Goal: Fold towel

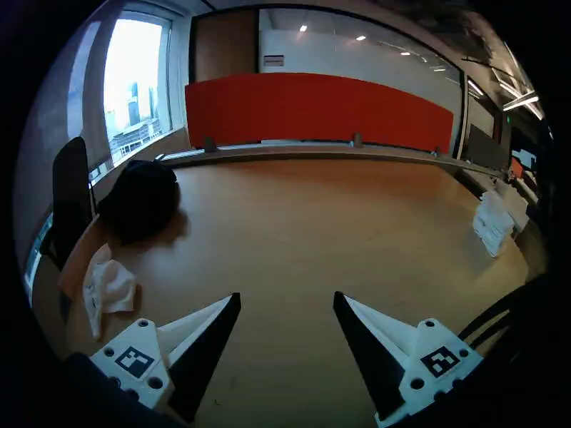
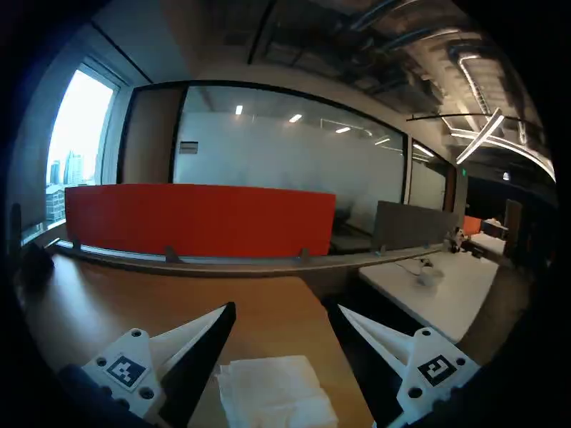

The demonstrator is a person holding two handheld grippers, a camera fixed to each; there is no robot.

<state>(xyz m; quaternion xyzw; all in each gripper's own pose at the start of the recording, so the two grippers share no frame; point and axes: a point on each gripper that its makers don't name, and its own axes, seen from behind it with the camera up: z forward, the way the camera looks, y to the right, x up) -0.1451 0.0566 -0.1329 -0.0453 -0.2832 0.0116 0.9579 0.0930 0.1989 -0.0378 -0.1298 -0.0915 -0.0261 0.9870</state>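
Left gripper view: the left gripper (image 1: 285,295) stands with its fingers spread wide and nothing between them over the wooden table (image 1: 307,214), with a crumpled white towel (image 1: 108,289) at the lower left of the frame, below a black object (image 1: 139,200). Right gripper view: the right gripper (image 2: 285,307) is likewise spread and holds nothing. A stack of folded white towels (image 2: 275,392) lies on the table at bottom centre, below the red partition (image 2: 200,217).
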